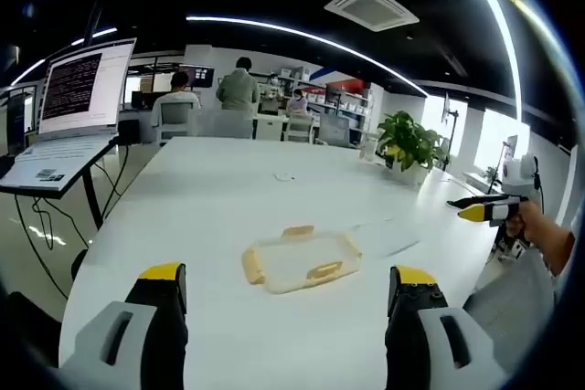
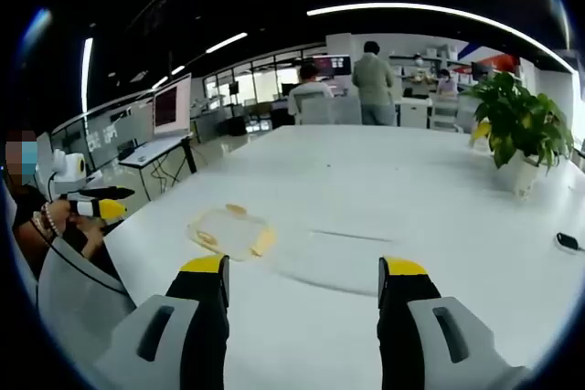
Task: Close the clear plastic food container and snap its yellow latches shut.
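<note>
Container point(image 1: 300, 260) lies flat, long axis crosswise.

An open-plan office — long white table point(image 1: 228, 198), laptop point(image 1: 69, 116), desks with seated people point(image 1: 178, 98), potted plant point(image 2: 521, 121).

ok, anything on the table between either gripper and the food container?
Nothing visible. Bare table lies between the open left gripper and the container, and between the open right gripper and it. The potted plant stands well off to the side.

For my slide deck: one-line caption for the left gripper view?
Open left gripper hovers before the clear container with yellow latches on a white table.
</note>
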Motion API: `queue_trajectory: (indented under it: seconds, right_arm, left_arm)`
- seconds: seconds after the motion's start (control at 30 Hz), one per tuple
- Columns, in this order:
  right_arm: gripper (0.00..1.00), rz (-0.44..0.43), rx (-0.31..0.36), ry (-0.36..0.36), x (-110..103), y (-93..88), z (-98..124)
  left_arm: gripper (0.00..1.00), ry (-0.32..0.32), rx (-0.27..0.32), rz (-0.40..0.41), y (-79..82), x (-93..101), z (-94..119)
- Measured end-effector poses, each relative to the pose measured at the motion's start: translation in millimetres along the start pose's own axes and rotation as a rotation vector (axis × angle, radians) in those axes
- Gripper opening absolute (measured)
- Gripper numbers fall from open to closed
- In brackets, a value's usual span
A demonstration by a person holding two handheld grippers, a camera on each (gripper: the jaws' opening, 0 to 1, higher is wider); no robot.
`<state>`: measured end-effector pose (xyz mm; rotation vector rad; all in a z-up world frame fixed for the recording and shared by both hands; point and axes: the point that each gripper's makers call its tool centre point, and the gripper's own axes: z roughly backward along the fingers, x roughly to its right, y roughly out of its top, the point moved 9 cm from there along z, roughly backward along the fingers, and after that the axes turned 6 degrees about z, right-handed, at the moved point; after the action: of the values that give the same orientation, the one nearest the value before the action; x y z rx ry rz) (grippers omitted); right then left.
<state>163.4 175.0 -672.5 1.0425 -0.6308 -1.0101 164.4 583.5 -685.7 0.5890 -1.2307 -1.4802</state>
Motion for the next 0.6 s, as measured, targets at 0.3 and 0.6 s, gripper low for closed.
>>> queue_trajectory:
  seconds: [0.3,0.6]
  right_arm:
    - [0.62,-0.001,-0.012,0.009,-4.1,-5.7,-2.0]
    - [0.61,-0.011,-0.015,0.004,-2.6,-8.0,-2.0]
  left_arm:
    - [0.88,0.003,-0.008,0.005,-3.8,0.4,1.9]
    - [0.87,0.006,-0.013,0.004,-4.7,0.8,1.5]
